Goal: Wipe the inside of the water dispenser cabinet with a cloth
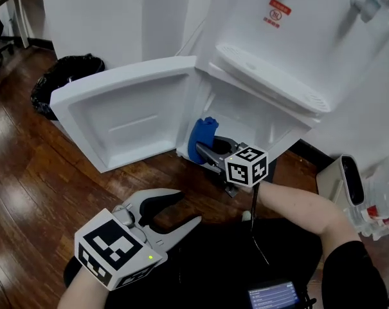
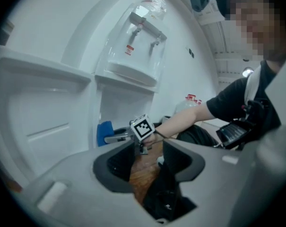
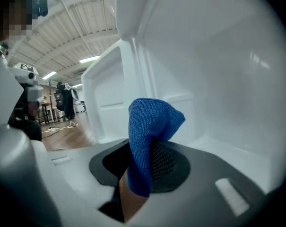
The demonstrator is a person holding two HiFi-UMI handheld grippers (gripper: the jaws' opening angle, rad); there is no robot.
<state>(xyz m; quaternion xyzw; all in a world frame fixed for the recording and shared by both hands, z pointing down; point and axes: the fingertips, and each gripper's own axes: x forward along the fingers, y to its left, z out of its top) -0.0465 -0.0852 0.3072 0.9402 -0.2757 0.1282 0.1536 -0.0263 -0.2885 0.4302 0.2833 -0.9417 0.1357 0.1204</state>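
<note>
The white water dispenser (image 1: 297, 37) stands with its lower cabinet door (image 1: 133, 111) swung open to the left. A blue cloth (image 1: 202, 134) sits at the mouth of the cabinet (image 1: 258, 118), and my right gripper (image 1: 206, 150) is shut on it. In the right gripper view the blue cloth (image 3: 150, 141) sticks up from between the jaws, with the white inner wall (image 3: 228, 89) behind it. My left gripper (image 1: 185, 208) hangs low over the wood floor, away from the cabinet, open and holding nothing. The left gripper view shows the blue cloth (image 2: 104, 131) and the right gripper's marker cube (image 2: 143, 126) beyond.
A black bin with a liner (image 1: 65, 79) stands left of the open door. A white appliance (image 1: 348, 182) and plastic bottles (image 1: 384, 205) sit at the right. The drip tray (image 1: 271, 79) juts out above the cabinet. A small lit screen (image 1: 273, 295) is at the bottom edge.
</note>
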